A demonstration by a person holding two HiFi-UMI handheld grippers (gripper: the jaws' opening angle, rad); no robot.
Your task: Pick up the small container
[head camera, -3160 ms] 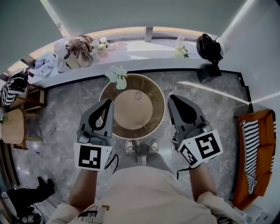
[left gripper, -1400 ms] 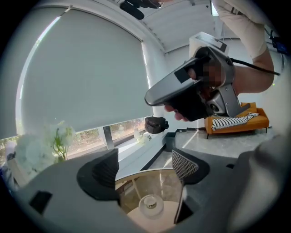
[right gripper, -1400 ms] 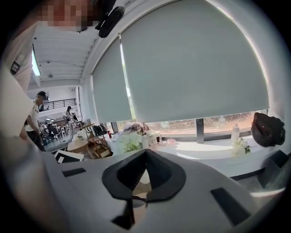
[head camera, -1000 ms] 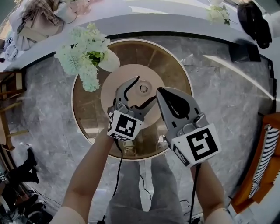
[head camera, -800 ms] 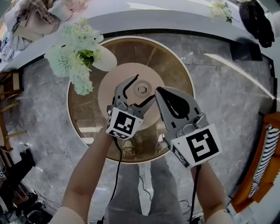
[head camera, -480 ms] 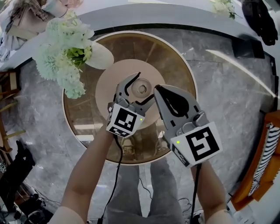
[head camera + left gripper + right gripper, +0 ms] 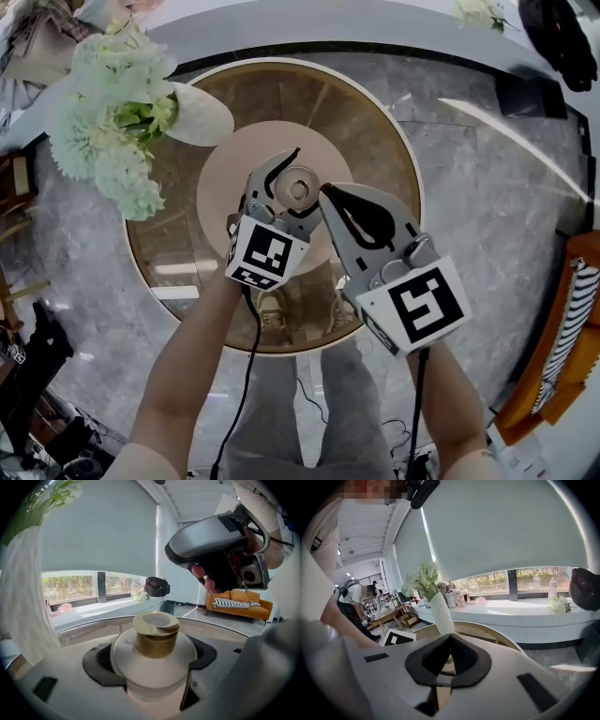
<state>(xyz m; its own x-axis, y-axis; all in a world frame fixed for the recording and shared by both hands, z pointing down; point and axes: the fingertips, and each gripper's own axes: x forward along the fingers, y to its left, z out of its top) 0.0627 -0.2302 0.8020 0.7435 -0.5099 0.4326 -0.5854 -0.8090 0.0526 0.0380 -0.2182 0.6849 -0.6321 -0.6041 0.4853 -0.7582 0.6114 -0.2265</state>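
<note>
Here, small container [image 7: 156, 639], between left gripper [image 7: 302, 180] jaws

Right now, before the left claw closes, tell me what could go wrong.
1. The small container stands between the open jaws of the left claw. Its body is rounded, so a pinch there might slip or tip it.
2. The shut right claw hangs close beside the container and could knock it.
3. The flower vase stands on the same round table; a wide swing toward it might hit it.
</note>
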